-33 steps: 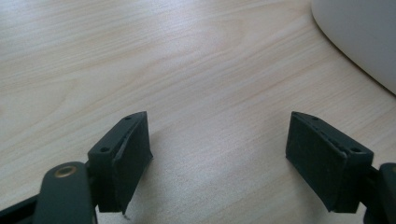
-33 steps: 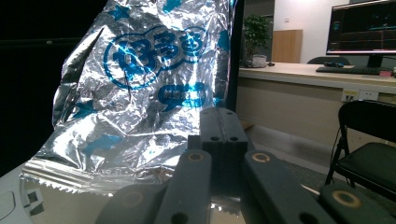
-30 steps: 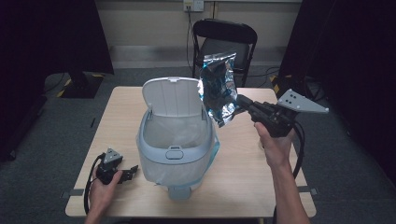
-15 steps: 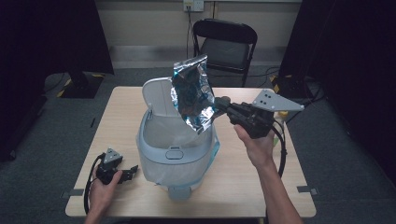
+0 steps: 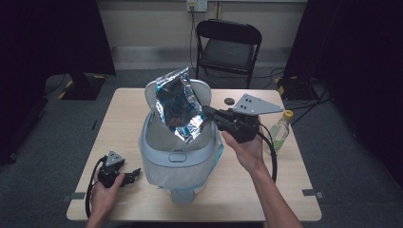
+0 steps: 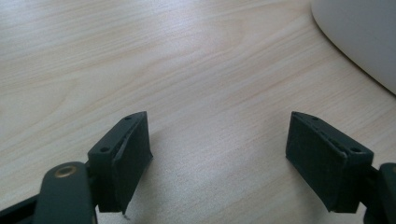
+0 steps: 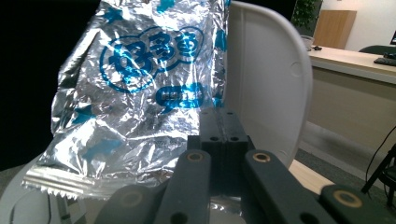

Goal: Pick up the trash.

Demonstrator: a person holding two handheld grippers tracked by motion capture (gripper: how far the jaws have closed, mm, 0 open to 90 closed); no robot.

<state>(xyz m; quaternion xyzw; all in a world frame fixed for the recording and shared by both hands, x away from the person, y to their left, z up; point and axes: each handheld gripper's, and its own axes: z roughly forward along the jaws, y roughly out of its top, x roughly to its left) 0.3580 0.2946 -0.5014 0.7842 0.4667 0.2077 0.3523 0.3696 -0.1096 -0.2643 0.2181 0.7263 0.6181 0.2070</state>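
A: Where is the foil bag [image 5: 177, 105] now?

B: It is in the air above the open mouth of the white bin [image 5: 157, 156], in front of the raised lid [image 5: 205, 92]. The right gripper [image 5: 207, 113] has its jaws pressed together on the bag's right edge, so the bag stands out to the left of the gripper, tilted, with its lower corner pointing into the bin.

A: Does the gripper view agree with this?

B: Yes. In the right gripper view the two black jaws meet on the crumpled foil bag [image 7: 140, 93], near its lower right part, and the white lid [image 7: 266, 79] stands just behind it.

A: And the other hand?

B: The left gripper [image 5: 135, 172] rests low on the bench [image 5: 285, 190], at the near left, beside the bin. Its jaws are apart and nothing is between them; its own view shows bare wood of the bench [image 6: 196, 84] there, with the wall of the bin [image 6: 359, 32] at the far right.

A: Anything else on the bench?

B: A small plastic bottle [image 5: 279, 130] stands at the right, well apart from the bag.
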